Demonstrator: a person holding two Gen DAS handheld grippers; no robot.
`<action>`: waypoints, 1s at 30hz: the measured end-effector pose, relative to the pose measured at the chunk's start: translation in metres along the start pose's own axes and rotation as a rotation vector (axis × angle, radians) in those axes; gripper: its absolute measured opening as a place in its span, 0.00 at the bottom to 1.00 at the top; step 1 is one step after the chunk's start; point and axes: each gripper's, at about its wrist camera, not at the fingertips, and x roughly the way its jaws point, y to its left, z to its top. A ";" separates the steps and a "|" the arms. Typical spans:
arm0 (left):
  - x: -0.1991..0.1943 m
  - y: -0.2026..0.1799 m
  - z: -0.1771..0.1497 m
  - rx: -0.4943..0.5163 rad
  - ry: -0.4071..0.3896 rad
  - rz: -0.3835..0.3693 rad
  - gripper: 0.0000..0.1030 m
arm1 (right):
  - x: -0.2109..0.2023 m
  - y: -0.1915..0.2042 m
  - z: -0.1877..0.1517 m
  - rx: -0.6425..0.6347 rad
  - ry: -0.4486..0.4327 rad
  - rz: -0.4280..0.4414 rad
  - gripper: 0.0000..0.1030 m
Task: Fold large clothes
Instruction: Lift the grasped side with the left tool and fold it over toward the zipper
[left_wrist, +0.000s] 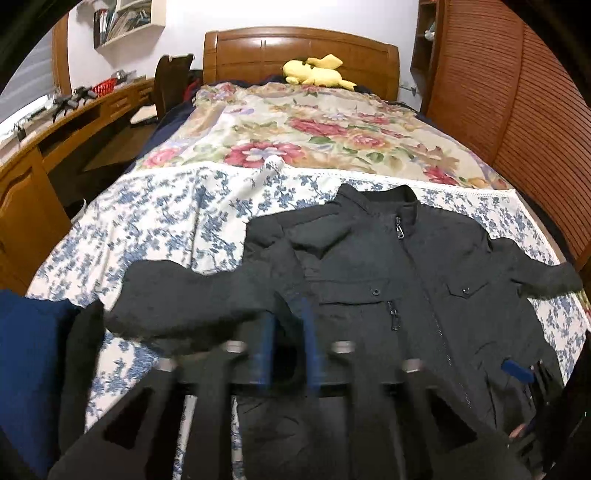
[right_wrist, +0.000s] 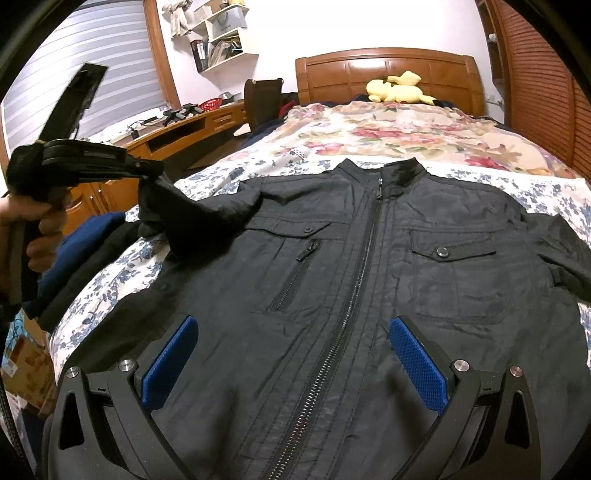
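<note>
- Where the blue-flowered sheet (right_wrist: 110, 280) meets the bed's left edge, a dark blue garment (left_wrist: 29, 369) lies bunched beside the jacket.
- Next comes the left gripper (right_wrist: 147, 177), lifted above the sheet and gripped in a hand (right_wrist: 40, 229); its blue pads (left_wrist: 264, 343) are pinched nearly together on the cuff end of the jacket's left sleeve (right_wrist: 199, 218), which hangs raised off the bed.
- At centre the black jacket (right_wrist: 369, 280) lies front up, zipped, collar toward the wooden headboard (right_wrist: 388, 74).
- Low over the hem, the right gripper (right_wrist: 295, 369) is spread wide, one blue pad on each side of the zipper (right_wrist: 354, 291), holding nothing.
- Farther right, the other sleeve (left_wrist: 543, 273) lies stretched flat on the sheet.
</note>
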 end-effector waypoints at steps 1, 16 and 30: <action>-0.006 0.003 -0.001 0.004 -0.016 0.001 0.45 | 0.001 0.001 0.000 -0.001 0.001 0.001 1.00; 0.039 0.073 -0.007 -0.102 0.012 0.175 0.77 | 0.003 0.004 0.000 -0.037 0.012 0.001 1.00; 0.109 0.127 -0.063 -0.293 0.167 0.175 0.77 | 0.008 0.005 -0.001 -0.060 0.036 0.005 1.00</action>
